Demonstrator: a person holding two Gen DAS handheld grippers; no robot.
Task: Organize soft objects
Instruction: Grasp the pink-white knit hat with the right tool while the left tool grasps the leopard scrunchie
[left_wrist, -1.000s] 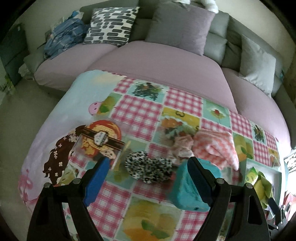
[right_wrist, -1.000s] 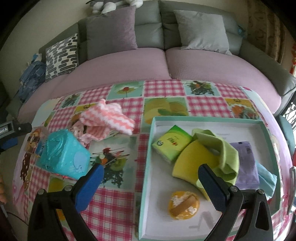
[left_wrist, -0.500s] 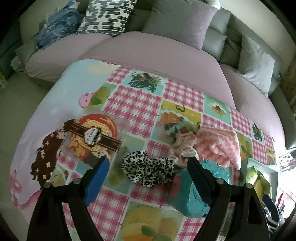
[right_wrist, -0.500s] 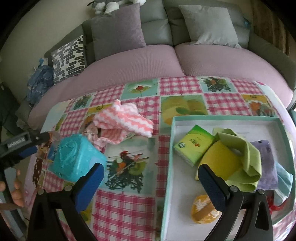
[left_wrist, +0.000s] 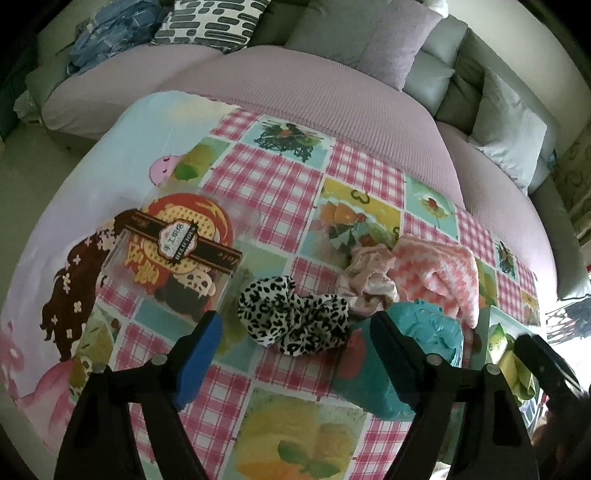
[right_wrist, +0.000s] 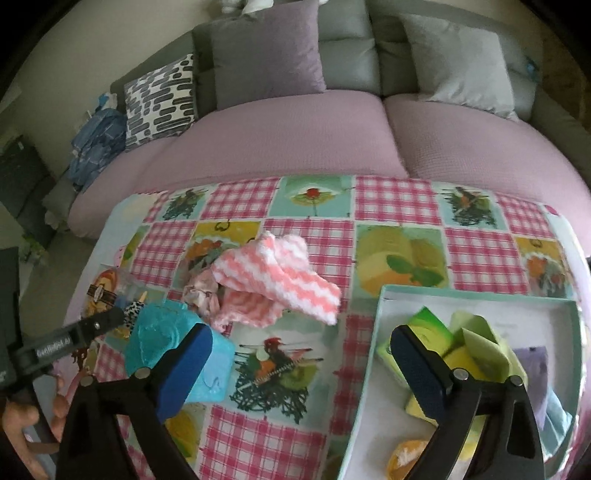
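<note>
Lowered over the leopard scrunchie (left_wrist: 293, 320) since a second ago, left tool (left_wrist: 295, 332) narrowing yet spread and empty; right tool (right_wrist: 301, 360) likewise narrowing, empty, swung toward nine o'clock off the tray (right_wrist: 384, 332)—pickup likely next.

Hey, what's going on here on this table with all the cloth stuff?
A person is sorting soft items with a handheld gripper in each hand. The left gripper, jaws open and just narrowing, is over the leopard-print scrunchie, not gripping it. The right gripper is empty, its open jaws also just narrowing, between the teal wipes pack and the tray, which holds a green tissue pack and cloths. A pink-and-white knitted cloth lies on the tablecloth.
</note>
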